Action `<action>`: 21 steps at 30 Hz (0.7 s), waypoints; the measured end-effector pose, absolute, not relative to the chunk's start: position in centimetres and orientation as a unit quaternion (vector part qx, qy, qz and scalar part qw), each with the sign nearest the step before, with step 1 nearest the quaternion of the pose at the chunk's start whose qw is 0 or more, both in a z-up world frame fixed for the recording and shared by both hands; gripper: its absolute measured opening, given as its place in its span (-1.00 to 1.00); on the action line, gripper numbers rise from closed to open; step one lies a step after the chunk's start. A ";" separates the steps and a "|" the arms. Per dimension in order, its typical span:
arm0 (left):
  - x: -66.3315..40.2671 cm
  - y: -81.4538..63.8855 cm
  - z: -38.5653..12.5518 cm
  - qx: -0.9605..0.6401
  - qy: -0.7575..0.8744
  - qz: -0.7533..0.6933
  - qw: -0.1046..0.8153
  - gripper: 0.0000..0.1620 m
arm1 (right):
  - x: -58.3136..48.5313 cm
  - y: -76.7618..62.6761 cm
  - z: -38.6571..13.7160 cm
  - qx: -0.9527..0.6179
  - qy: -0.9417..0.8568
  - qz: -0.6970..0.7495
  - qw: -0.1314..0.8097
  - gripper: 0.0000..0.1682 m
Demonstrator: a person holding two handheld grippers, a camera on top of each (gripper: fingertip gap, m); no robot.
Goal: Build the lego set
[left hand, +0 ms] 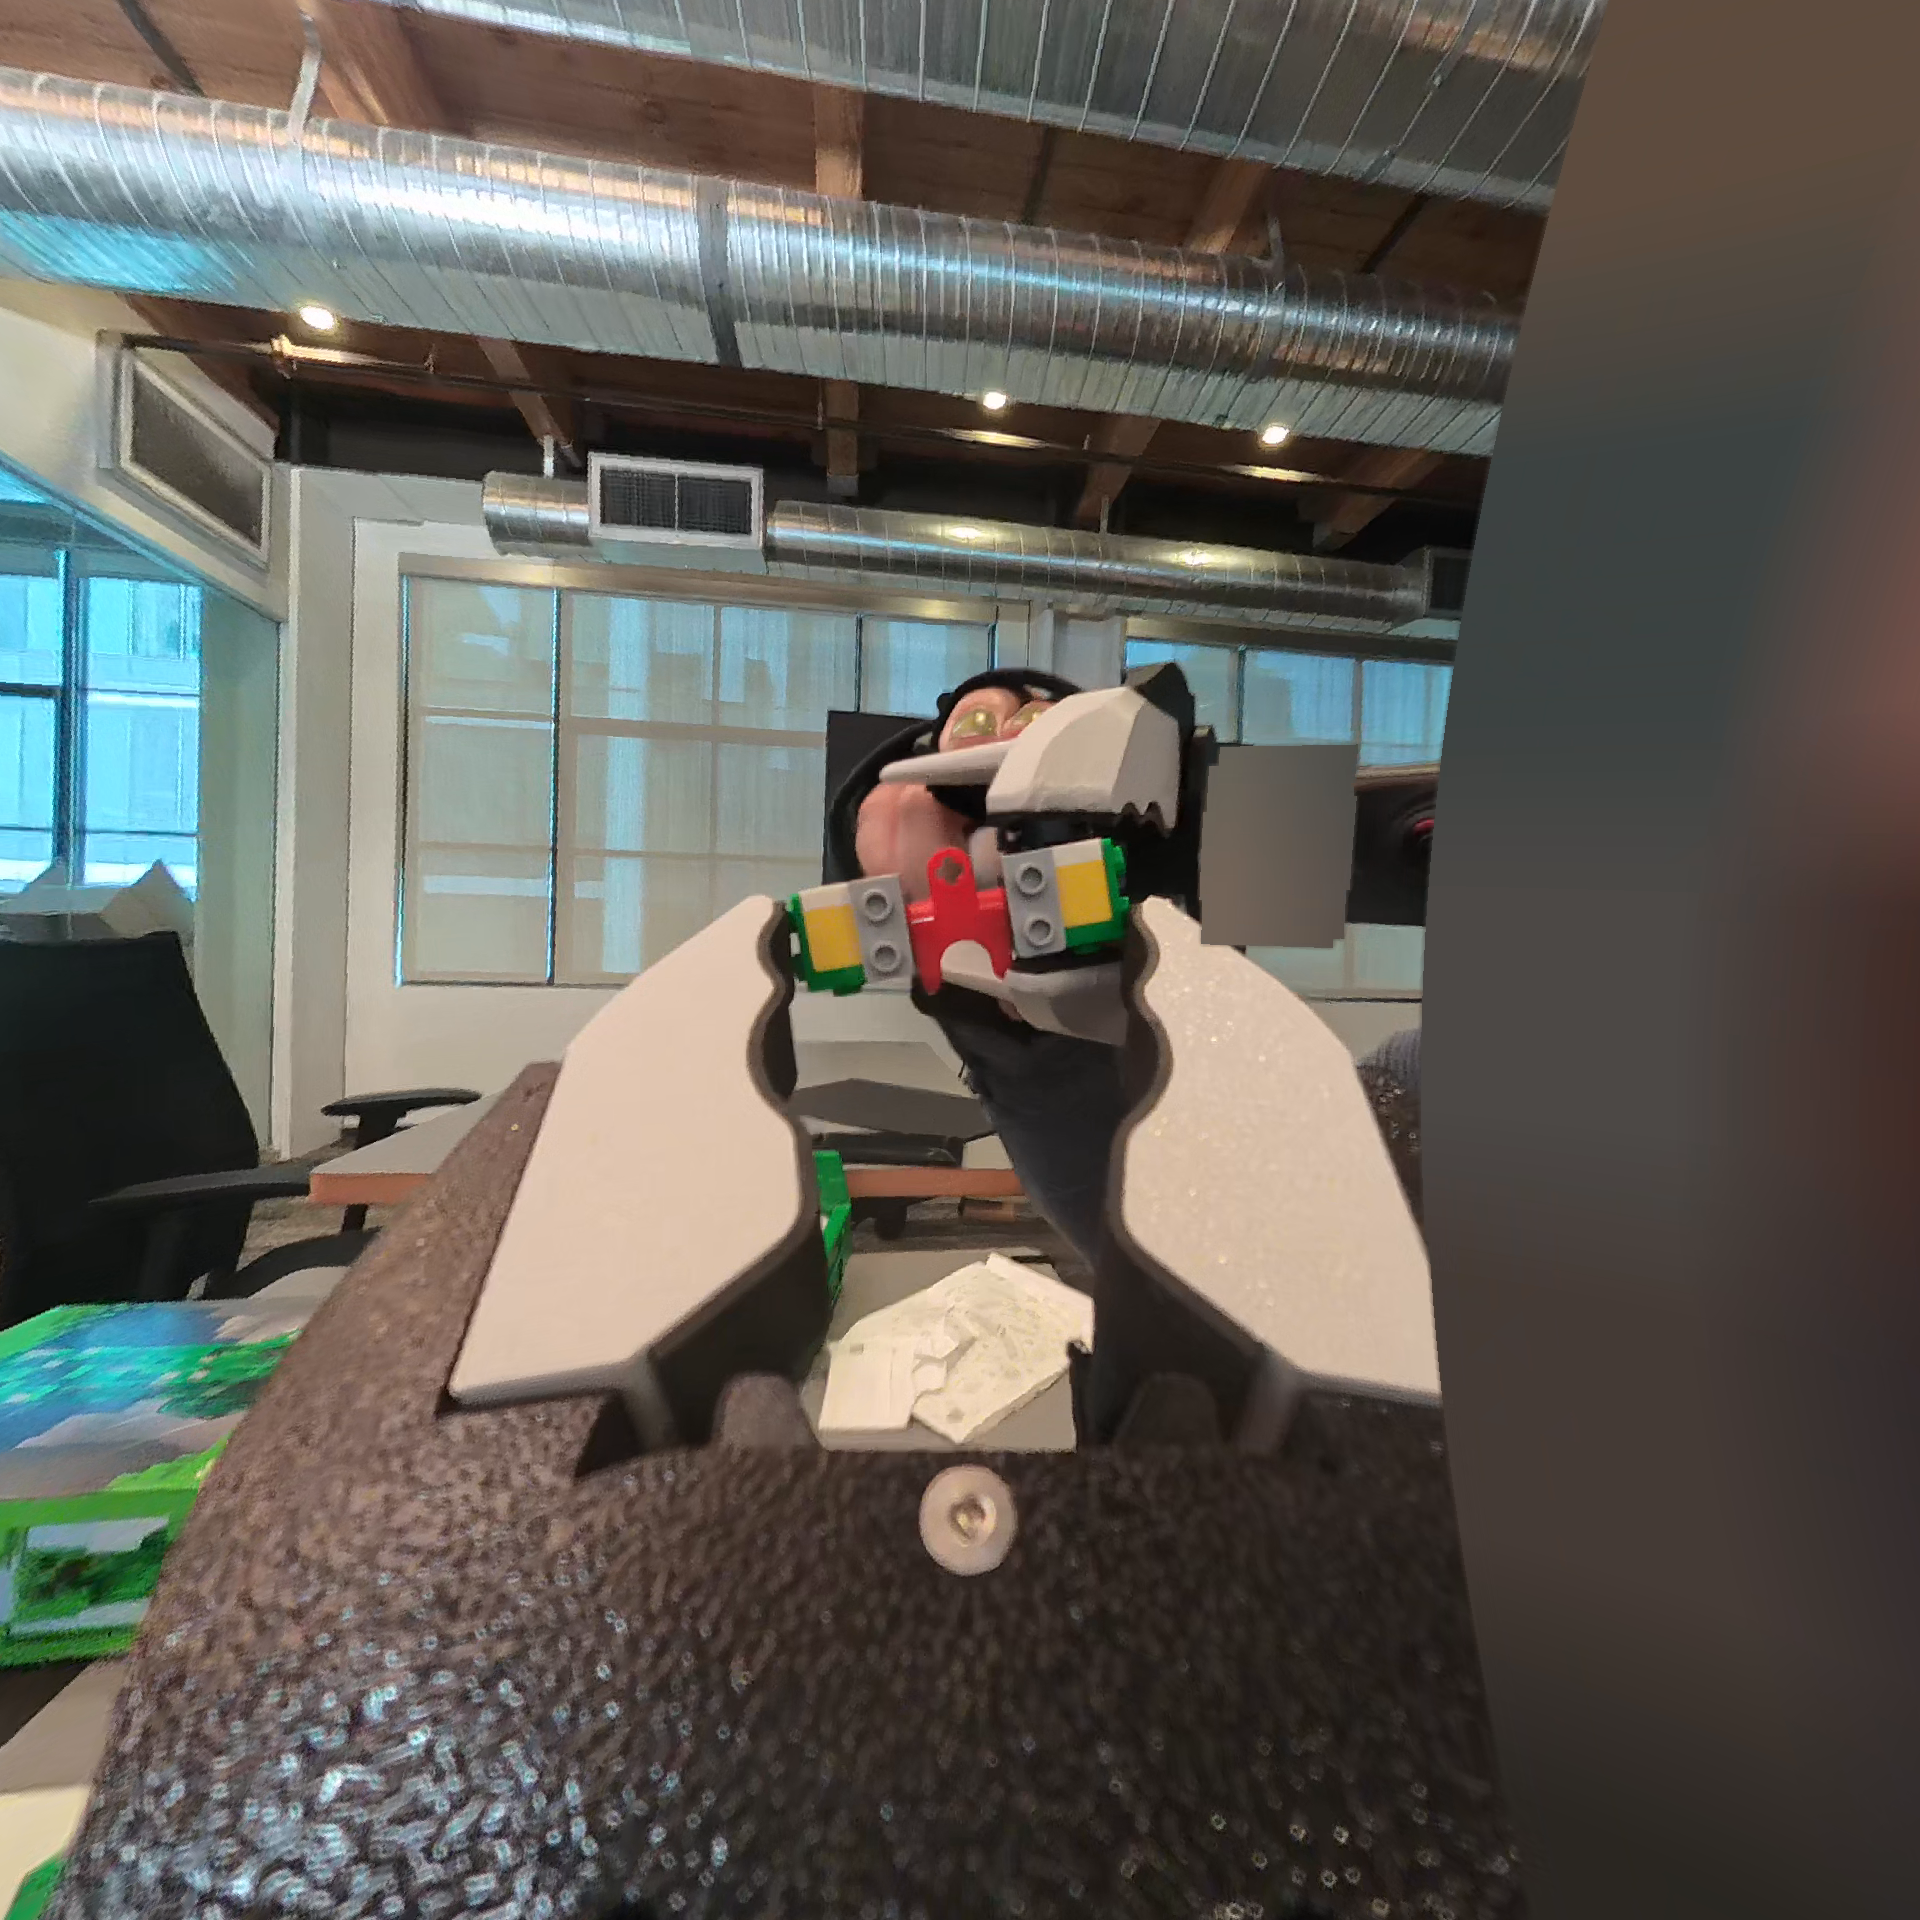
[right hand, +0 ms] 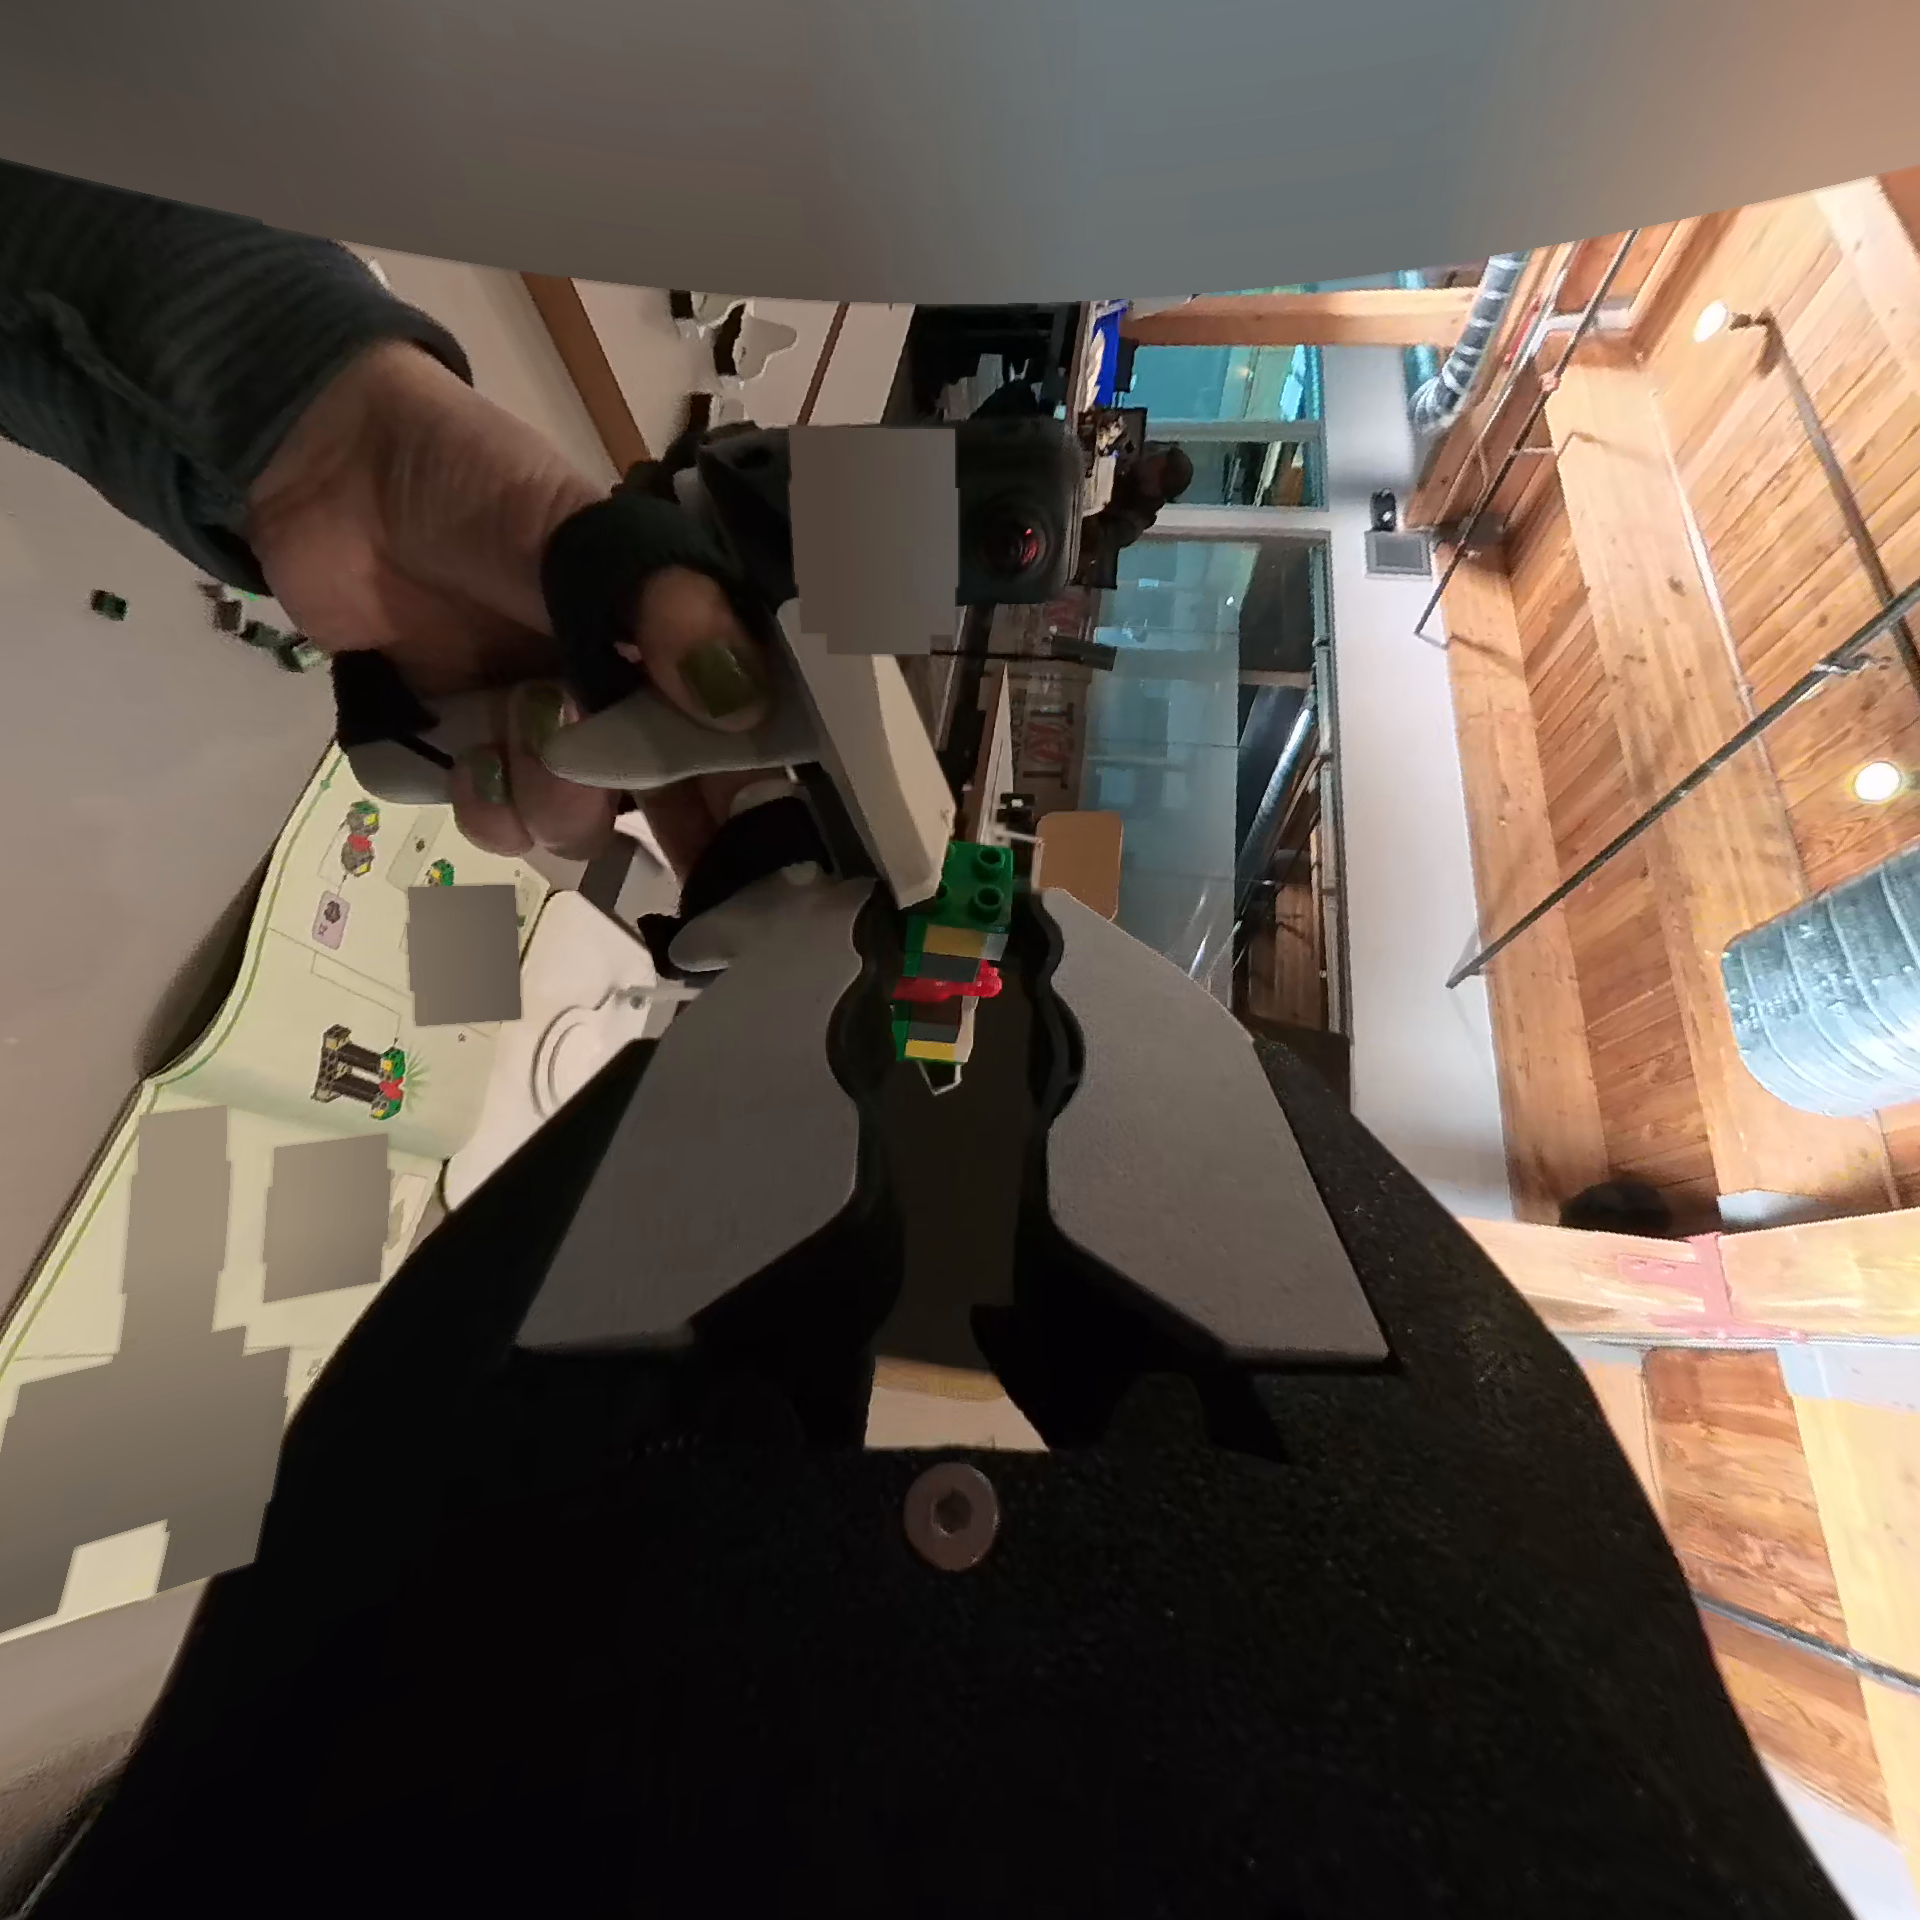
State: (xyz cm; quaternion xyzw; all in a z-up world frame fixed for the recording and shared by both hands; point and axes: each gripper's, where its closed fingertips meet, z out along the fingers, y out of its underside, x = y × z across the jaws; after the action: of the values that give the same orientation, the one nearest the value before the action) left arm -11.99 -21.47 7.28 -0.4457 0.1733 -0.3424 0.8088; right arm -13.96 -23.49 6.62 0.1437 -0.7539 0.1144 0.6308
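A small lego assembly has green, yellow and grey bricks at both ends and a red piece in the middle. It is held up in the air. My left gripper is shut on it lengthwise, one fingertip at each green end. My right gripper comes from the far side and clamps the assembly's right half from above and below. In the right wrist view the assembly shows edge-on between my right gripper's fingertips. A white finger of the left gripper touches the assembly's green end.
A green lego box and crumpled white paper lie on the table below. An open instruction booklet and several loose dark pieces lie on the white table. A person's hand holds the left gripper. Office chairs stand behind. My two grippers' fingertips are within a few centimetres of each other.
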 end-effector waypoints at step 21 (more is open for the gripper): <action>-16.2 -18.3 0.9 -0.518 0.106 0.064 0.847 -0.26 | -11.5 -15.9 0.6 -0.330 -0.640 0.493 0.488 -0.55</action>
State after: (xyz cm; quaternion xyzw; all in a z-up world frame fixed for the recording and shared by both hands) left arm -16.22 -18.27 0.92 -0.5178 0.1059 0.0641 0.8465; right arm -11.54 -15.85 0.56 -0.3302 -0.6399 0.4935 0.4879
